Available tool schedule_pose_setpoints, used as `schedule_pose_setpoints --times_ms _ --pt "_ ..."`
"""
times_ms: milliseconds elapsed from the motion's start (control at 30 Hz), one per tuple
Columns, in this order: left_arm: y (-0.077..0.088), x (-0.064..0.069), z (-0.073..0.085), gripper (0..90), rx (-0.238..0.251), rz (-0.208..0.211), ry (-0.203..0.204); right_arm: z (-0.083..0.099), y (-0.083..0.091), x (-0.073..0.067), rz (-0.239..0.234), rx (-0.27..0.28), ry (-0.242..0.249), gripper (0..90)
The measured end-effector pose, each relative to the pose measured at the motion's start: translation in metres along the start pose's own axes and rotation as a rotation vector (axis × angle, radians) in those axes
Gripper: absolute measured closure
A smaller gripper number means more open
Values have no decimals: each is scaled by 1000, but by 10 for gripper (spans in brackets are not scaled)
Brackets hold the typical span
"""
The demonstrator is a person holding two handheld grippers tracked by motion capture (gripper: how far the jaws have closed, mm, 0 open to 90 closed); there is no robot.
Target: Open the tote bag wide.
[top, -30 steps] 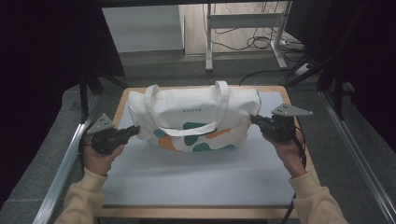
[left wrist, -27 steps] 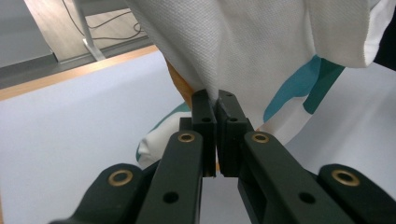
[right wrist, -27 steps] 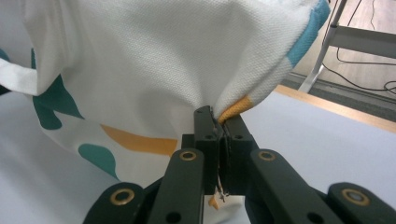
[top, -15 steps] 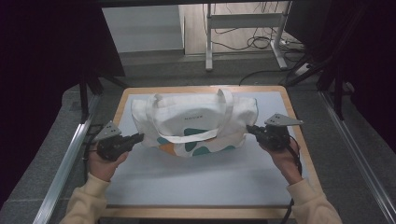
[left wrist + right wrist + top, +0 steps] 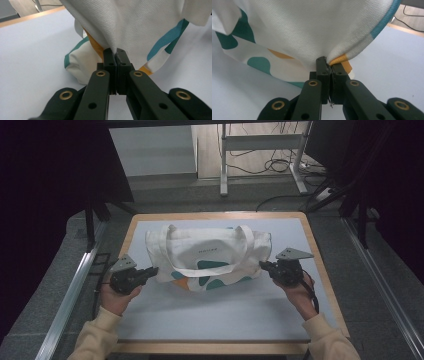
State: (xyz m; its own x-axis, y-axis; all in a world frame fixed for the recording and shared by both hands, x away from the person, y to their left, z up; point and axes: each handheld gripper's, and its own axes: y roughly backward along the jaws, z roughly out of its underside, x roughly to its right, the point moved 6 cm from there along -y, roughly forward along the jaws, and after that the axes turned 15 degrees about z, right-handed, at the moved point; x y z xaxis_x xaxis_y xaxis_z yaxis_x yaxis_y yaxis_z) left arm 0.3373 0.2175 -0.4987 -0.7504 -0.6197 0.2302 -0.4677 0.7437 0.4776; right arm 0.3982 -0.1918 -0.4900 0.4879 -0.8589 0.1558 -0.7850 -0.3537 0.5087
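Note:
A cream tote bag [image 5: 207, 254] with teal and orange patches and two white handles lies across the middle of the pale mat [image 5: 210, 315]. My left gripper [image 5: 154, 270] is shut on the bag's lower left edge; in the left gripper view the black jaws pinch the cream fabric [image 5: 125, 27] at the left gripper [image 5: 115, 51] tip. My right gripper [image 5: 262, 265] is shut on the bag's lower right edge. In the right gripper view the right gripper [image 5: 327, 60] clamps the fabric [image 5: 312, 27] by an orange patch. The bag's ends hang slightly lifted from both grips.
The mat lies on a wooden table [image 5: 320, 265] with a rim showing at left, right and back. Metal rails [image 5: 65, 305] run along both sides. A white desk frame [image 5: 260, 150] with cables stands on the floor behind. Bare mat stretches in front of the bag.
Both grippers have come down and toward me with the bag's ends held. The bag has sunk and slid nearer along the mat.

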Motion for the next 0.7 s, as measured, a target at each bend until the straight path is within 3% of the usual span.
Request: schedule_pose_setpoints --times_ms 200,333,700 --pt "-10 1 8 895 -66 -31 -30 13 -11 -3 3 -49 9 866" --pt "-12 -4 13 894 -54 -11 0 18 -17 -3 0 -64 6 865" --pt "-19 -4 19 894 -87 -36 -15 23 -23 -4 -2 -86 2 865"
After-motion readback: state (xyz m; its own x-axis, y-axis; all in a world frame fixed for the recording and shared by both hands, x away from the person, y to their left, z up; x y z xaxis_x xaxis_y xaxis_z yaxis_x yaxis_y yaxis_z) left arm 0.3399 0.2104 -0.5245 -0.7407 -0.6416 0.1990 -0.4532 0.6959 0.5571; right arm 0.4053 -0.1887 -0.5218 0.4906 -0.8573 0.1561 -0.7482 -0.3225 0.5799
